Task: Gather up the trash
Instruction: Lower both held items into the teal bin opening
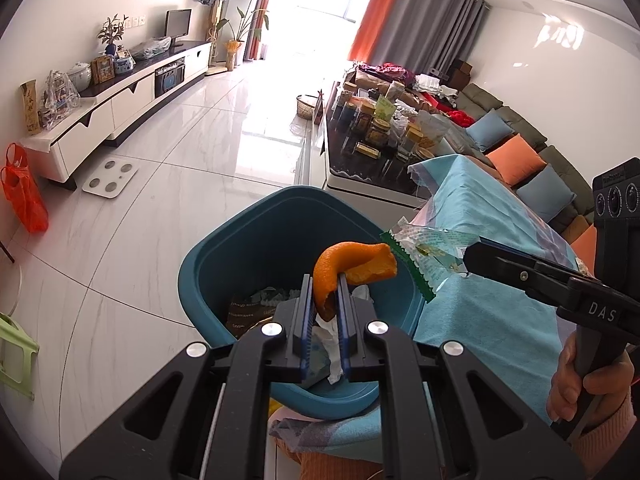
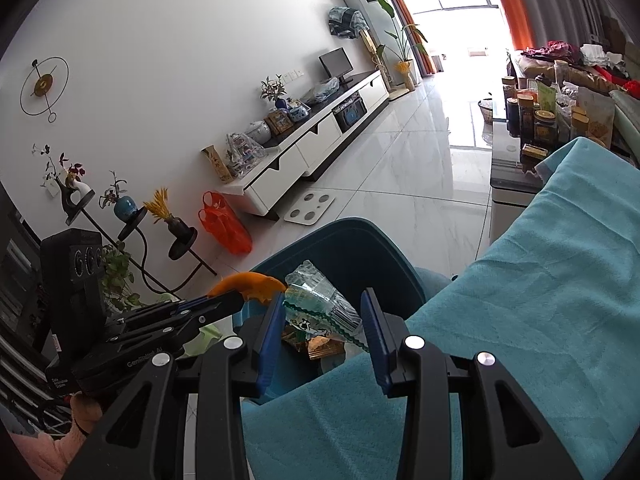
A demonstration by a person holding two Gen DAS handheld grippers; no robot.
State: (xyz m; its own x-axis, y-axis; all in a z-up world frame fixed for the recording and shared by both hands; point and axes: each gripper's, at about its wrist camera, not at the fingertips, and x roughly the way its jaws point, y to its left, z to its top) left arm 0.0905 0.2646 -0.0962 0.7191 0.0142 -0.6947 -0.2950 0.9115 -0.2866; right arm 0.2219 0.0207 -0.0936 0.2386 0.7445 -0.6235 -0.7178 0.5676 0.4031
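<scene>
Bin (image 1: 224, 256): teal, standing against the cloth-covered surface (image 1: 492, 320)'s left edge, open floor beyond; holding tissue, wrappers.
Left hand-held gripper (image 1: 325, 296): pinching orange peel (image 1: 352, 264) over bin.
Right hand-held gripper (image 2: 325, 330): partly closed, gripping crinkled plastic wrapper (image 2: 320, 300).

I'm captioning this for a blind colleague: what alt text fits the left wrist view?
The left gripper pinches an orange peel above an open teal bin holding trash. At right, the right gripper holds a clear green-edged wrapper.

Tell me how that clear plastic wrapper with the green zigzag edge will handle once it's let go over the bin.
The wrapper looks thin and crinkled, so it is probably floppy and very light. Being so light, it may flutter rather than drop straight into the blue bin. Its glossy film seems slippery, and the right tool stands fairly wide around it, so it could slide out early.
</scene>
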